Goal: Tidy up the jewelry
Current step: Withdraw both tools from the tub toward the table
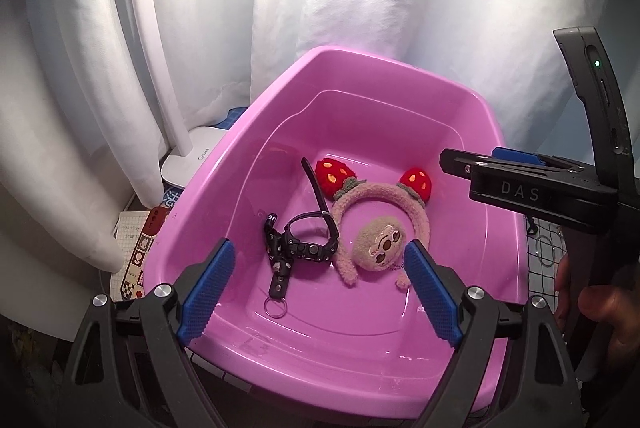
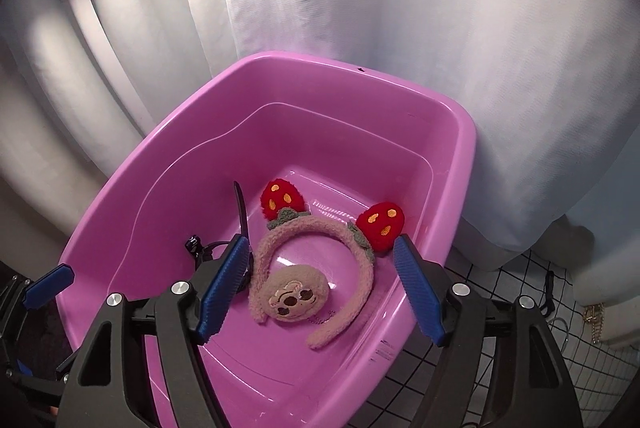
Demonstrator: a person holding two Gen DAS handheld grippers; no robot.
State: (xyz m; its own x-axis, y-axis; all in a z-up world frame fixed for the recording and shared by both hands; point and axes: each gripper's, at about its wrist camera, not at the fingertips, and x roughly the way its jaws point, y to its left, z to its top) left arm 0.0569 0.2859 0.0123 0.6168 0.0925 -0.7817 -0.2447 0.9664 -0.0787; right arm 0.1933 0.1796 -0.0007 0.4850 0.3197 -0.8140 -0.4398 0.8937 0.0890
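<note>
Resting in glossy basin [image 1: 280,116]: fuzzy headband [image 1: 380,202]

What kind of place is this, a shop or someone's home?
Probably a home desk or tabletop, not a shop: a white desk lamp stands beside a pink plastic tub, white curtains hang behind, and stationery lies by the tub.

From my seat the pink tub [image 1: 224,164] is open on top. Its far floor is bare; the plush headband [image 2: 320,236], watch [image 1: 310,246] and key strap [image 1: 278,268] crowd the middle — white curtain [image 2: 400,8] blocks behind, lamp post [image 1: 156,68] on the left.
</note>
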